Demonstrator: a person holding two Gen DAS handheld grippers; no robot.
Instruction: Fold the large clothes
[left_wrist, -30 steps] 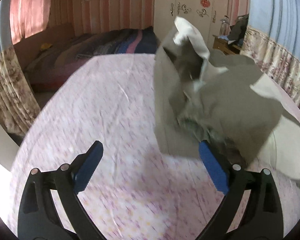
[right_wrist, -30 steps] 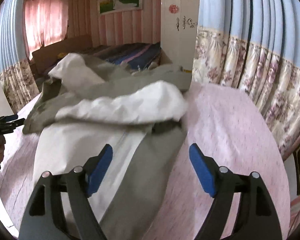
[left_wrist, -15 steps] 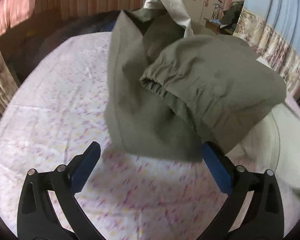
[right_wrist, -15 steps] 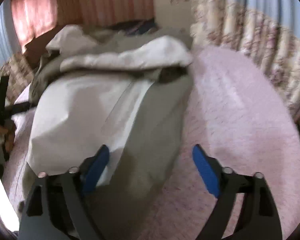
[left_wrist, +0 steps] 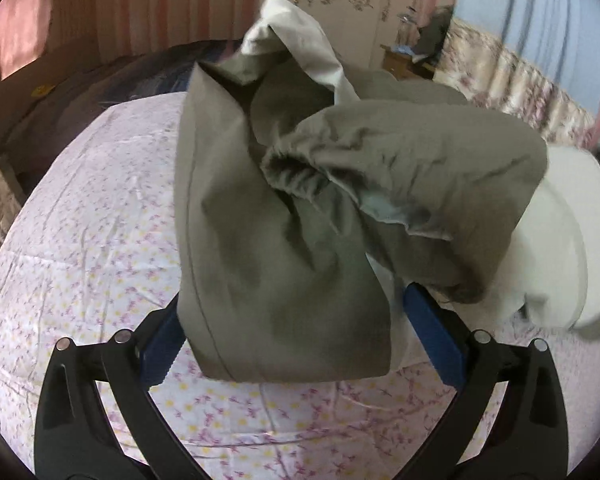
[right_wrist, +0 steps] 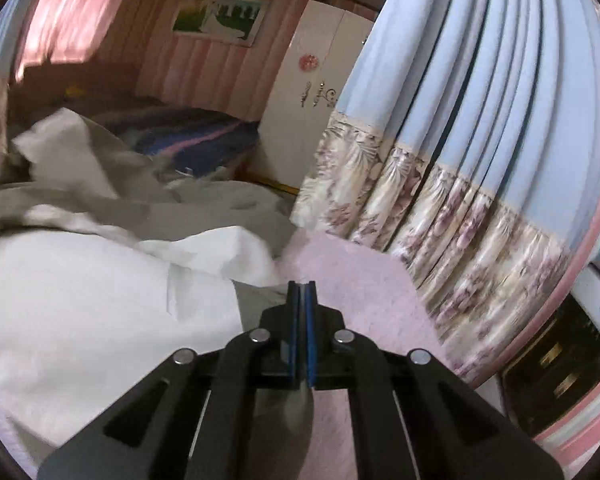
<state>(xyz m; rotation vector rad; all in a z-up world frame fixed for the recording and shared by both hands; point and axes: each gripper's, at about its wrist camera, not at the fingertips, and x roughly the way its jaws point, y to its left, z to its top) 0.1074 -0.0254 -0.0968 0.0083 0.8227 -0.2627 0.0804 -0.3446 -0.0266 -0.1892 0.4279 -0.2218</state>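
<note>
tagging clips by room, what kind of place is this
Most likely a home bedroom: a bed with a dark striped blanket at the back, a white wardrobe beside it, and long blue curtains. The clothes lie on a flowered sheet.

Both views ride on hand-held grippers and look forward along the fingers through a fisheye that bends the room's edges. The left wrist view tilts steeply down over the left gripper (left_wrist: 292, 344), close above the flowered bedsheet (left_wrist: 80, 248), with the olive garment (left_wrist: 284, 216) filling its middle and the white wardrobe (left_wrist: 332, 4) far behind. The right wrist view sits lower and flatter behind the right gripper (right_wrist: 300, 292), facing the blue curtain (right_wrist: 480, 112) at near range. Both share the garment, the wardrobe, the wall picture (right_wrist: 220, 20) and, probably, the same dark striped bedding, though blur softens it.
</note>
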